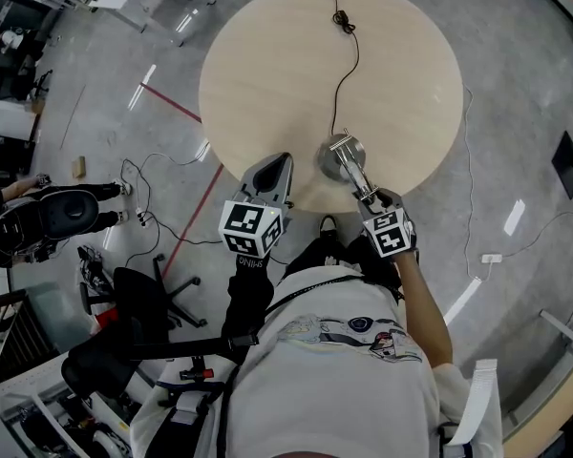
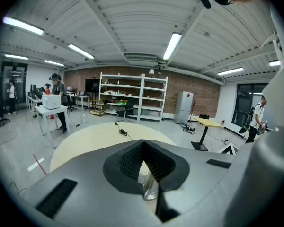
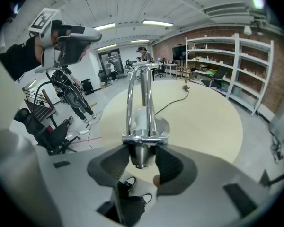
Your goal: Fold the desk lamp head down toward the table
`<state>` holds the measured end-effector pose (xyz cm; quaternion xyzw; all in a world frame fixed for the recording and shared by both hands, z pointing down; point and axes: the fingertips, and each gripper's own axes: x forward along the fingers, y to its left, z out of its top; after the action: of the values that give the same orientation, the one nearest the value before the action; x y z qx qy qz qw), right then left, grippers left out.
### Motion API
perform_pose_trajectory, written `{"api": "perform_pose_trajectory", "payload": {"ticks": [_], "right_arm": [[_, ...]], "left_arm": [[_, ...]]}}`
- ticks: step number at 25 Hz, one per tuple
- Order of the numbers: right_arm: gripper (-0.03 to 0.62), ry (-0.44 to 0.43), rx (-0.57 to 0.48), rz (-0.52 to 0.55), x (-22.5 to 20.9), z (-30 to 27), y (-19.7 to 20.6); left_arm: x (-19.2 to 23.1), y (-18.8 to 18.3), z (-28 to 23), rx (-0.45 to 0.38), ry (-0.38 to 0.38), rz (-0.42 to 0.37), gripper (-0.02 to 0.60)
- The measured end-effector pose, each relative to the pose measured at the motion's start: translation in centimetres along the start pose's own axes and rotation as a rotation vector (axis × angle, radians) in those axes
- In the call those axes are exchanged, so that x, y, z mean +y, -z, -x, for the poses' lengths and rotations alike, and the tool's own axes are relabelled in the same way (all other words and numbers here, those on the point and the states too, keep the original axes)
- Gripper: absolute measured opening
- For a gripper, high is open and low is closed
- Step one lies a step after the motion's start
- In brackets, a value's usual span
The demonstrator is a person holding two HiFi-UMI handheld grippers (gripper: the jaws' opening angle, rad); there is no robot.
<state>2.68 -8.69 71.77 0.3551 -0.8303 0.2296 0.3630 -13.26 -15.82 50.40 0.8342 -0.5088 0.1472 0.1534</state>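
Note:
A chrome desk lamp stands near the front edge of the round wooden table (image 1: 296,55), its round base (image 1: 336,157) in front of me. Two thin rods (image 3: 141,93) lean from the base back toward me. My right gripper (image 1: 371,198) is shut on the cone-shaped lamp head (image 3: 141,156), with a pad pressing each side. My left gripper (image 1: 279,163) hovers left of the base at the table edge and touches nothing; its fingertips meet (image 2: 143,143). A bit of shiny metal shows through the gap under those tips. The lamp's black cable (image 1: 347,74) runs to the far side of the table.
The cable ends in a plug (image 1: 342,22) near the table's far edge. A black office chair (image 1: 134,303) stands at my left, with cables and a red tape line (image 1: 181,108) on the floor. A person (image 1: 38,213) crouches at far left. Shelves (image 2: 132,96) line the back wall.

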Motion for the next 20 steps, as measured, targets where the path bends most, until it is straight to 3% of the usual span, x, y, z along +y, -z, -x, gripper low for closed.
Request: {"api": "perform_pose_trajectory", "payload": {"ticks": [5, 10, 15, 20], "right_arm": [[0.178, -0.027, 0.016, 0.016, -0.1, 0.3, -0.1], [0.178, -0.032, -0.016, 0.014, -0.5, 4.1, -0.7], [0.178, 0.041, -0.219, -0.034, -3.1, 9.0, -7.0], [0.164, 0.125, -0.434, 0.013, -4.7, 13.0, -15.1]], "left_arm": [[0.4, -0.3, -0.2, -0.013, 0.0, 0.004, -0.002], [1.0, -1.4, -0.4, -0.054, -0.002, 0.009, -0.002], [1.1, -3.4, -1.4, -0.102, 0.005, 0.014, -0.002], [0.4, -6.3, -2.2, -0.168, 0.027, -0.012, -0.002]]}}
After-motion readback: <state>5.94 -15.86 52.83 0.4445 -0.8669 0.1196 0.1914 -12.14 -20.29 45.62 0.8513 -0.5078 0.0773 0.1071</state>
